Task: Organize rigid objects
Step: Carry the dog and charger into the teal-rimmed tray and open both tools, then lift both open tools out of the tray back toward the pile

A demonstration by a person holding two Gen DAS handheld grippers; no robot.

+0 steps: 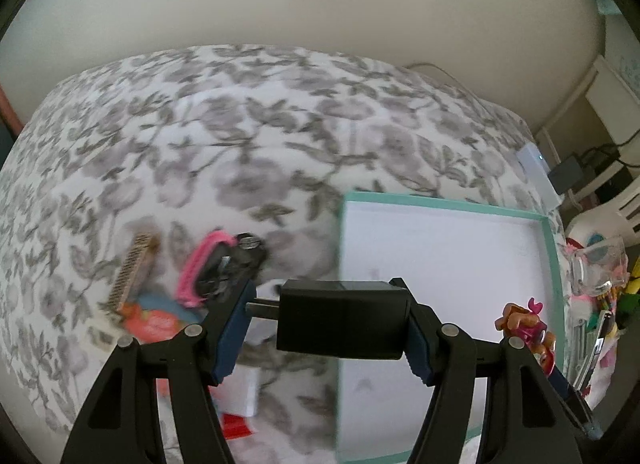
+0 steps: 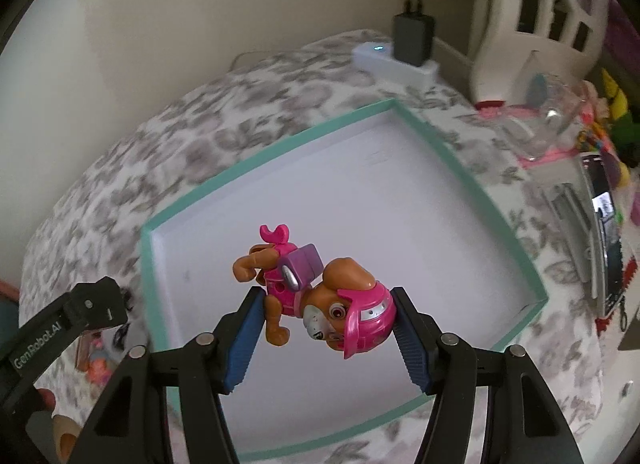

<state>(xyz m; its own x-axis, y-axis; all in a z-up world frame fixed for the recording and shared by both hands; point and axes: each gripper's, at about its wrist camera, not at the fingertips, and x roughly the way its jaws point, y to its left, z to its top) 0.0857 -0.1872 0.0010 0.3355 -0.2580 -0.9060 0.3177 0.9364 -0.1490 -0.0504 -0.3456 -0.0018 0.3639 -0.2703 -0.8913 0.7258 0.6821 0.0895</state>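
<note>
Left gripper (image 1: 334,318) clamped on black power adapter (image 1: 342,318); right gripper (image 2: 326,318) clamped on pink pup figurine (image 2: 320,296), both above the empty teal-rimmed tray (image 2: 224,178). Blurred items, apparently a hairbrush (image 1: 202,270), remain on the bed (image 1: 240,124).

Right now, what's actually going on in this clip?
A person is tidying small items on a floral-covered bed with two handheld grippers. The left gripper is clamped on a black charger block, held at the left edge of the shallow teal-rimmed box. The right gripper holds a pink toy dog figure over the box's white floor. Nothing lies in the box yet. More items, including a pink-and-black toy car, remain on the cover to the left.
</note>
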